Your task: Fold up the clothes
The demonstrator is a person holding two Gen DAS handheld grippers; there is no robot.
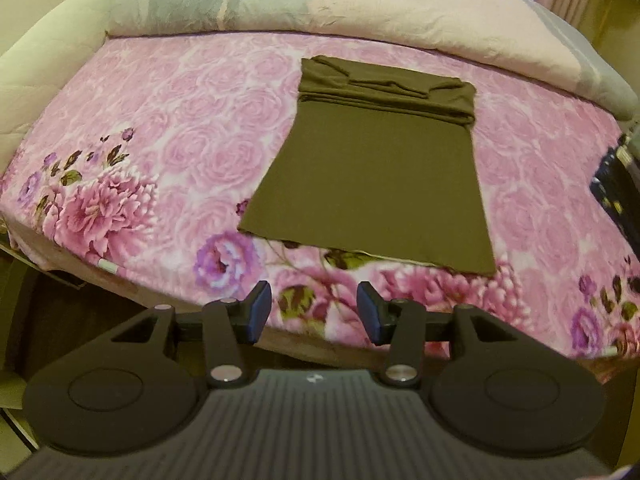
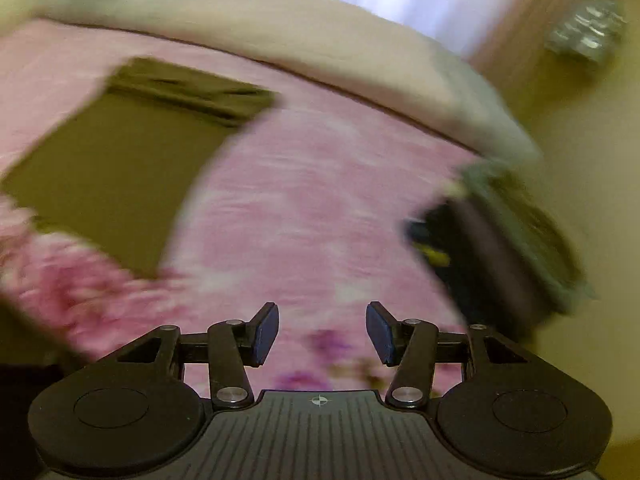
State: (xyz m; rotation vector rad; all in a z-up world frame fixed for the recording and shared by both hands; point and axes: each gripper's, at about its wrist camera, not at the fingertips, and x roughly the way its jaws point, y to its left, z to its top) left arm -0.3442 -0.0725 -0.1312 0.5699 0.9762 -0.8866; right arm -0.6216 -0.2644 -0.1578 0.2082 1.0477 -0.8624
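Left gripper (image 1: 314, 310): jaws apart, empty, above bed's near edge. Right gripper (image 2: 322, 334): likewise. Olive garment (image 1: 372, 184): part-folded, mid-bed (image 1: 168, 128). Next fold: pinch both near corners evenly.

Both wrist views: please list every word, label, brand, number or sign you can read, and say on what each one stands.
No readable words or numbers.
Left gripper body: a small pale emblem, too small to read.
Right gripper body: a small crosshair mark, no letters.
Dark item at the bed's right edge: yellow marks, too blurred to read.
Olive garment: no label visible.
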